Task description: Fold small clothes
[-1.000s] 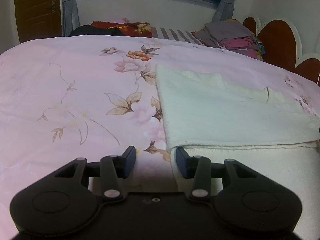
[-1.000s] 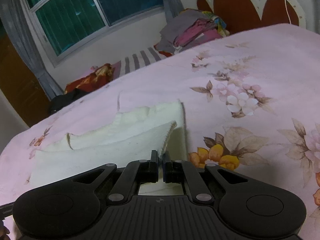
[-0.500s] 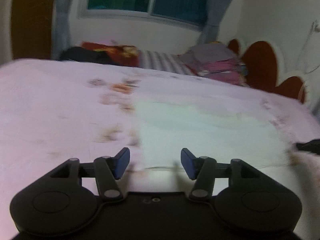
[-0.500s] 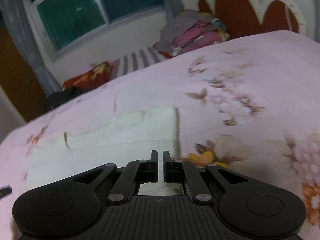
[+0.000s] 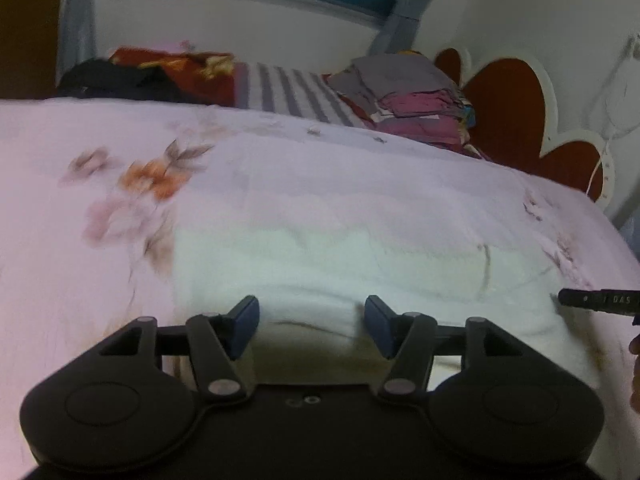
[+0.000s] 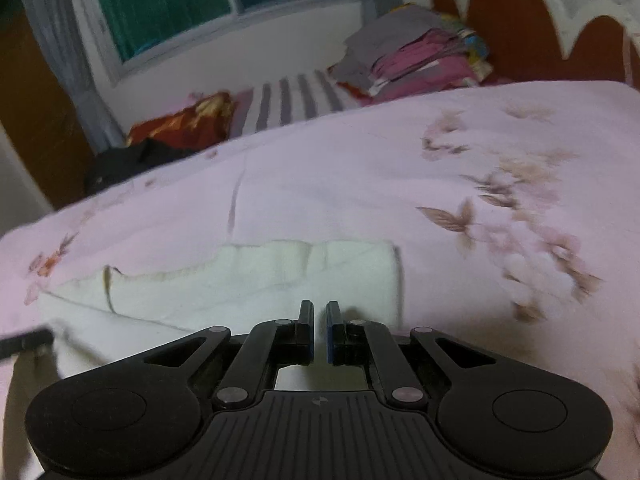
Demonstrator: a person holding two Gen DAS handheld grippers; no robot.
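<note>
A cream garment point(image 5: 340, 264) lies folded flat on the pink floral bedspread point(image 5: 80, 240). My left gripper point(image 5: 312, 322) hovers over its near edge. Its jaws are opening, and the cloth lies under the gap without the pads pressing it. In the right wrist view the same garment point(image 6: 248, 280) stretches to the left, and my right gripper point(image 6: 319, 330) sits over its near right part, shut, with only a thin slit between the pads and nothing in it. The right gripper's tip point(image 5: 596, 302) shows at the left view's right edge.
A stack of folded clothes point(image 5: 412, 96) rests at the head of the bed beside the red and white headboard point(image 5: 508, 116). Dark and red fabrics point(image 5: 160, 72) and a striped cloth point(image 5: 288, 92) lie along the far side under the window.
The right gripper has let go of the raised cloth corner, which now lies flat. The left gripper's jaws have widened, and it has shifted right from the garment's left edge to over its middle.
</note>
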